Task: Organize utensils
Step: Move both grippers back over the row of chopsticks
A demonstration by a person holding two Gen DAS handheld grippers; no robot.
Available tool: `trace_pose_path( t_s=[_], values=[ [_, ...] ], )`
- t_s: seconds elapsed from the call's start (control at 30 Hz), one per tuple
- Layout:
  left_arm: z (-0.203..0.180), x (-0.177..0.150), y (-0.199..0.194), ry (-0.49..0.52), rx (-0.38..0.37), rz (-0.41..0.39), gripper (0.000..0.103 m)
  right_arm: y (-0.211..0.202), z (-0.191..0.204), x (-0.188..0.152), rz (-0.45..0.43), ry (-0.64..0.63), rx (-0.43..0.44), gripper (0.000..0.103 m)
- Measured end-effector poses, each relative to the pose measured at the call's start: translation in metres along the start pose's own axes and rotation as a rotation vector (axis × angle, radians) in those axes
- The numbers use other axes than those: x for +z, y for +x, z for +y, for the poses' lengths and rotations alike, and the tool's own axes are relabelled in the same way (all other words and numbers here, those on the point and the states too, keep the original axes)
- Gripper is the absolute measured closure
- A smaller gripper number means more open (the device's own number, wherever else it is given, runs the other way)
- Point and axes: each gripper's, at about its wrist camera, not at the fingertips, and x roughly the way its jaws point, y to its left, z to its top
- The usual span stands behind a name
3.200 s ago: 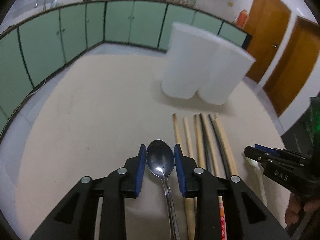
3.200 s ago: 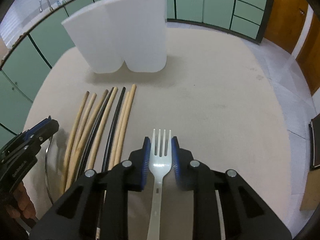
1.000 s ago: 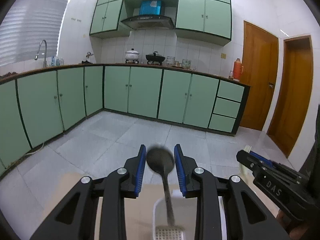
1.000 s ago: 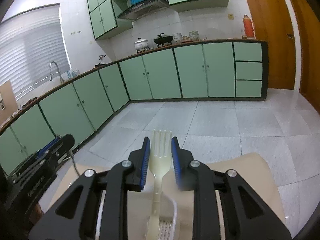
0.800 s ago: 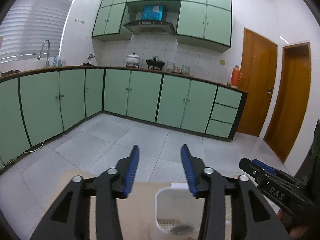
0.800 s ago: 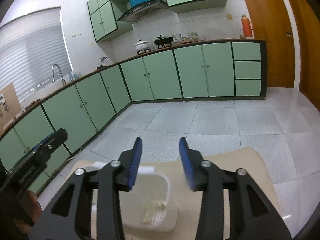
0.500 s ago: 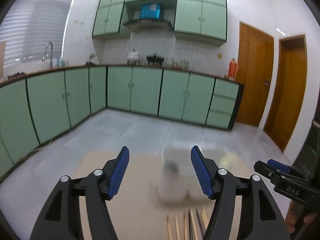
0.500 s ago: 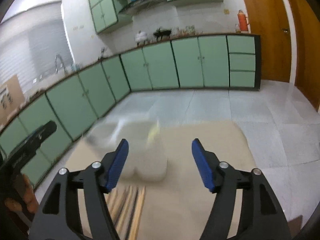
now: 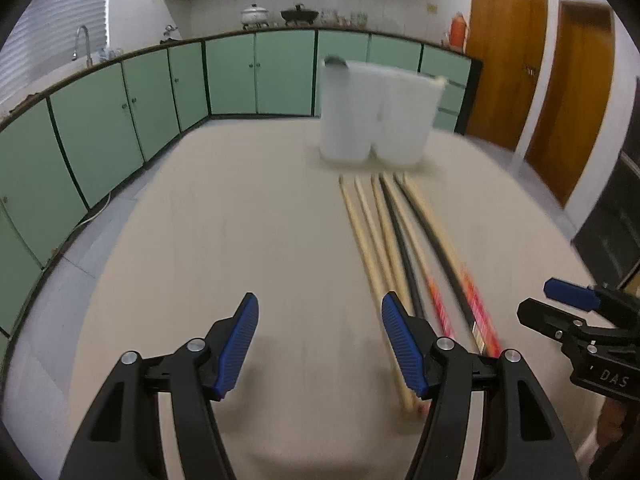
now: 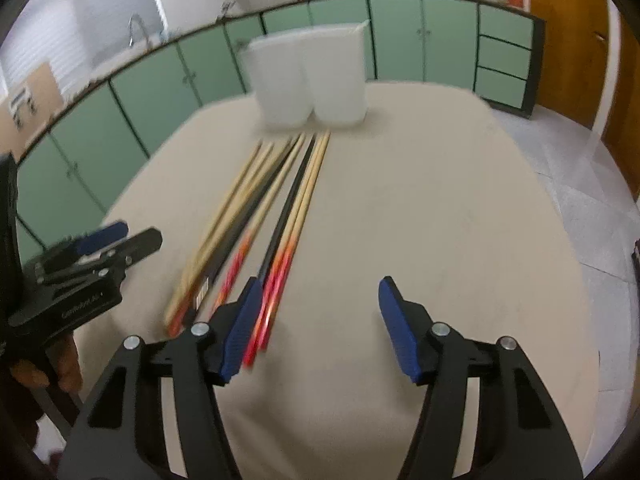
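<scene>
Hovering over the beige worktop (image 9: 240, 220): left tool (image 9: 318, 344) and right tool (image 10: 316, 324), both released and empty, jaws just opened, right narrowing slightly. Chopsticks (image 10: 280, 200) lie bundled before the white holder (image 10: 308, 80); spoon (image 9: 335, 61) inside.

Landmark: utensil holder (image 9: 376, 116), standing at the table's (image 9: 240, 240) far end. Chopsticks (image 9: 394, 240) lie in a row on the table just in front of it — tips toward it. Spoon (image 9: 335, 61) in its left compartment, fork (image 10: 362, 26) in its right. Cabinets (image 9: 160, 92) behind it.
</scene>
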Motion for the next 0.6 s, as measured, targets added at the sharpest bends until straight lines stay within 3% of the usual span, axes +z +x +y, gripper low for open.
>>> trace_pose_path(
  t_s=[0.2,0.6],
  values=[
    [-0.001,-0.02,0.0,-0.031,0.001,0.046,0.04,0.005,0.008,-0.02,0.055,-0.029,0.004,0.047],
    [-0.009,-0.029,-0.005,-0.011,-0.007,0.042,0.04,0.007,0.024,-0.03,0.032,-0.11,-0.066,0.049]
  ],
)
